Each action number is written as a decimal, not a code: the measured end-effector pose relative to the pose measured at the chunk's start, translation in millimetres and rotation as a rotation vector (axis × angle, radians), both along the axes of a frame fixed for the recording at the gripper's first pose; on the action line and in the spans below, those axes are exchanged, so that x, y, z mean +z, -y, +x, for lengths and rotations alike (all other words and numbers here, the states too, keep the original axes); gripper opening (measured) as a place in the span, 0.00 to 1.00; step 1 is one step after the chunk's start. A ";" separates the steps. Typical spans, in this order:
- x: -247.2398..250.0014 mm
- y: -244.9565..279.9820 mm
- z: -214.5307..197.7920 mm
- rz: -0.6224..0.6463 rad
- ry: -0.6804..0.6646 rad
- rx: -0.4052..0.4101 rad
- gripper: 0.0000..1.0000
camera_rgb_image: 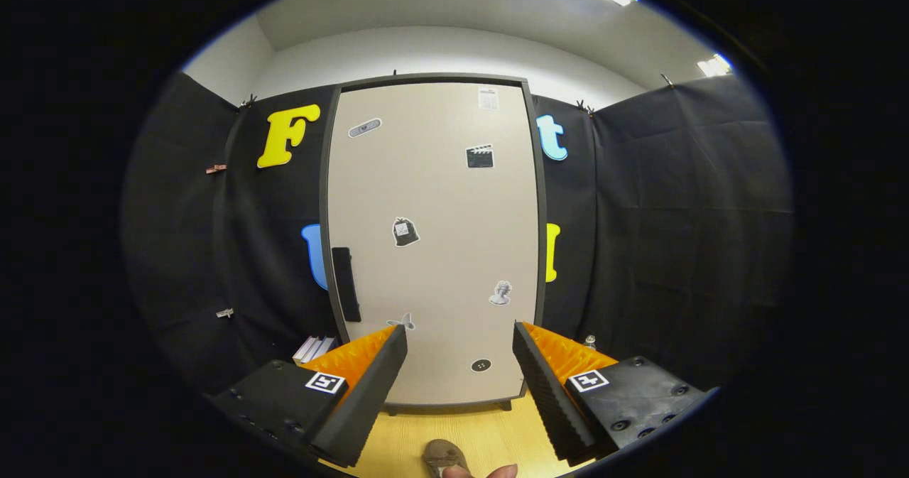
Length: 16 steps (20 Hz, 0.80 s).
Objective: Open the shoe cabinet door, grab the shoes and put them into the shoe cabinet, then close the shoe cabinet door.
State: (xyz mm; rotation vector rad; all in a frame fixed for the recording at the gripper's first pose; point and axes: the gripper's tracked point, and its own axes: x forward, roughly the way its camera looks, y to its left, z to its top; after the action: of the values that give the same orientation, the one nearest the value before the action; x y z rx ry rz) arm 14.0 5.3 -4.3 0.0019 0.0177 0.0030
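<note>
A tall beige shoe cabinet [433, 236] stands straight ahead with its door shut. A dark vertical handle [346, 283] sits on the door's left side, about mid-height. Several small stickers dot the door. My gripper [460, 336] is open, its fingers spread wide in front of the lower door, some way back from it and with nothing between them. The toe of a brown shoe [444, 455] shows on the wooden floor [490, 432] below and between the fingers, with a fingertip [503, 471] beside it.
Black cloth walls close in the booth on both sides of the cabinet. A few books [314, 348] lie on the floor left of the cabinet's base. A small bottle-like object [589, 339] stands to its right.
</note>
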 end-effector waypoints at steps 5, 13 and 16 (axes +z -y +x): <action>-1.8 -27.8 18.3 0.001 0.006 0.048 0.99; -10.8 -102.2 79.2 0.018 0.027 0.142 0.99; -17.1 -130.2 104.5 0.027 0.008 0.181 0.99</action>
State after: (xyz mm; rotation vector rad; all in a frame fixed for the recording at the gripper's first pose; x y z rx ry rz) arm 118.5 135.5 -21.4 0.0269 0.0095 0.1846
